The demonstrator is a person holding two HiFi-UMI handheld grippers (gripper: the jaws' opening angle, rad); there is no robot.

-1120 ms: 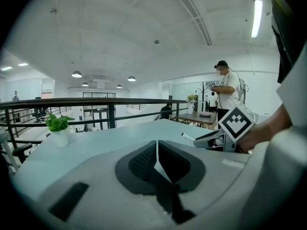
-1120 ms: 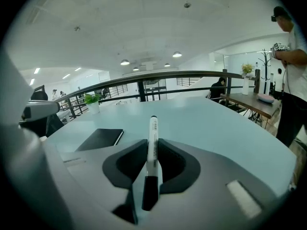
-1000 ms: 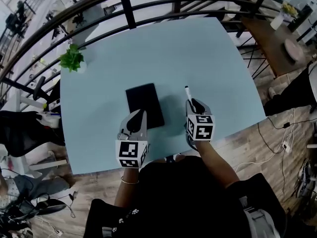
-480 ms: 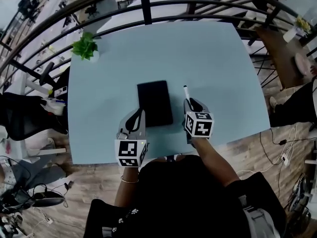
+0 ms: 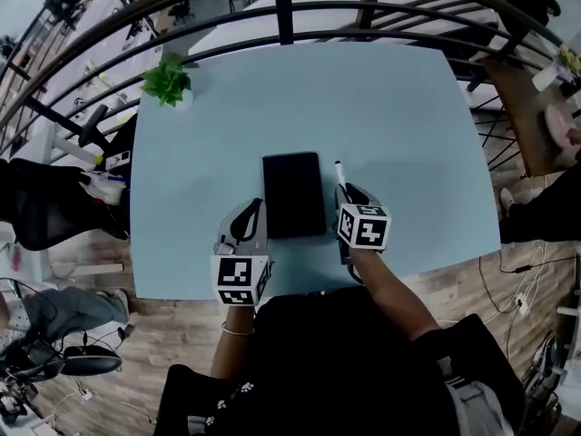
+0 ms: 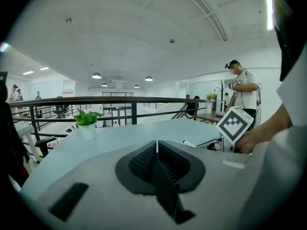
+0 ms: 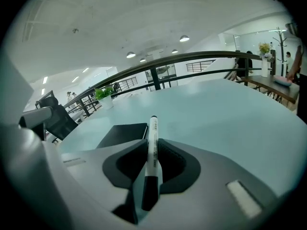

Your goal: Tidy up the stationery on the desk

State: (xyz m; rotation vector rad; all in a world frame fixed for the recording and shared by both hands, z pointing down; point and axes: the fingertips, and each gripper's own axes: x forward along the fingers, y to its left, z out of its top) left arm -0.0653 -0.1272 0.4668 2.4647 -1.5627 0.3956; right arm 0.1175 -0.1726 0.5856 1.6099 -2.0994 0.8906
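My right gripper is pinching a white marker — barrel clamped between the pads, black end back toward the camera, other end sticking out forward past the jaws. My left gripper is pressed together, with nothing between its jaws. In the head view both grippers sit over the near edge of the pale blue table, the left one just left of a black notebook and the right one just right of it. The notebook lies flat and closed. The marker's far end hangs just beside the notebook's right edge — can't tell if it touches the table. A small potted plant stands at the far left corner, with a black railing behind the table.
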